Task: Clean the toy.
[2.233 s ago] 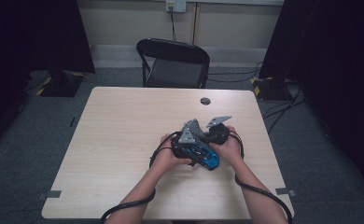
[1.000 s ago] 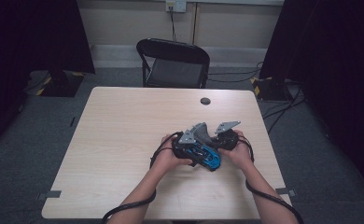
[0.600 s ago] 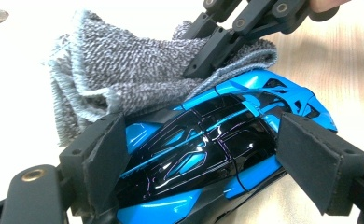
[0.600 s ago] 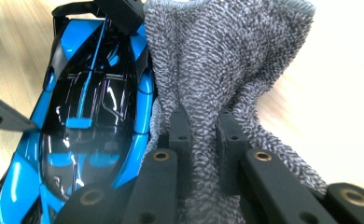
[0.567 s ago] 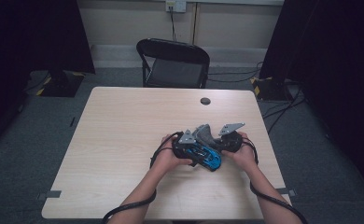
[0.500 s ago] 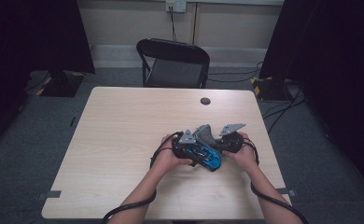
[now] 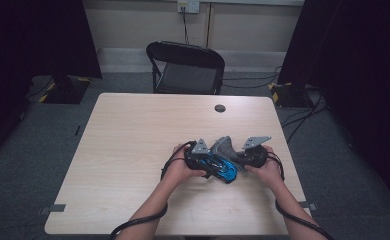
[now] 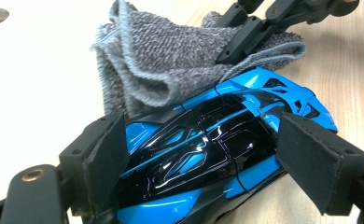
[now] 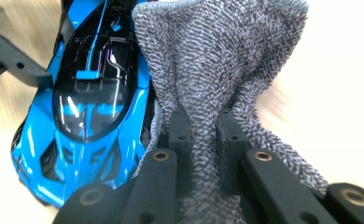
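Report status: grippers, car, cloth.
Left gripper clamped across blue toy car. Right gripper shut on grey cloth, cloth against the car's side. Nothing in the way on table.

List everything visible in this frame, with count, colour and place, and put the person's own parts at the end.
toy car: 1, blue and black, near right part of the table, between the left jaws
cloth: 1, grey, bunched against the car's side, pinched by the right jaws
table: 1, light wood, centre of the high view
round cap: 1, dark, in the tabletop near its far edge
chair: 1, black, folding, behind the table
wall socket: 1, pale, on the back wall
left hand-held gripper: 1, black, jaws either side of the car
right hand-held gripper: 1, black, shut on the cloth
hands: 2, each holding a hand-held gripper, forearms entering from the bottom
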Tool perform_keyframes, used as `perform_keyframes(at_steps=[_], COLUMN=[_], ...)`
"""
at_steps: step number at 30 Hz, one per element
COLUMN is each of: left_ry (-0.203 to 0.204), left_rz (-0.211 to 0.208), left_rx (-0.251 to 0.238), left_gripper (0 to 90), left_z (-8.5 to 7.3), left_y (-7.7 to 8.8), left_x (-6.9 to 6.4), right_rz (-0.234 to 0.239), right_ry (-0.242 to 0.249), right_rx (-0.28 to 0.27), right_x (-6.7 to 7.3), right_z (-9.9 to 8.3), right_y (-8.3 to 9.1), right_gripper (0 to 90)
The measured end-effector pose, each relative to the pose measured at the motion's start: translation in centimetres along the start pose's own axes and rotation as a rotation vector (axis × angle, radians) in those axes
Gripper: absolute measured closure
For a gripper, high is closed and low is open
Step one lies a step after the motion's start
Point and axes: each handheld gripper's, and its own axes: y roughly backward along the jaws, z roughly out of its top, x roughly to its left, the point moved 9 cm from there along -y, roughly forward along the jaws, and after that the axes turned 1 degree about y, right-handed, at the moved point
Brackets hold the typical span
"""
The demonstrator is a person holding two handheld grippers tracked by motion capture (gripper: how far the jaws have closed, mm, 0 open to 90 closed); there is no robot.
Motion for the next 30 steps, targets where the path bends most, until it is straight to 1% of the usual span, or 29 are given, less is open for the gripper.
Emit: perform_keyframes(at_steps=[5, 14, 20, 30], left_ry=[0.002, -0.003, -0.002, -0.003], left_rz=[0.0, 0.001, 0.0, 0.0], left_rx=[0.003, 0.003, 0.007, 0.004], left_gripper=[16.5, 16.6, 16.5, 16.6], left_z=[0.0, 0.0, 0.1, 0.0], left_y=[0.0, 0.0, -0.1, 0.0], left_x=[0.0, 0.0, -0.1, -0.1], right_rz=[0.0, -0.005, -0.002, -0.002], right_ry=[-0.015, -0.015, -0.027, -0.037], right_rx=[-0.006, -0.011, -0.022, -0.02], right_x=[0.1, 0.2, 0.3, 0.5], right_z=[-0.5, -1.4, -2.0, -3.0], right_y=[0.5, 1.4, 2.0, 3.1], right_gripper=[80.0, 79.9, 79.8, 79.8])
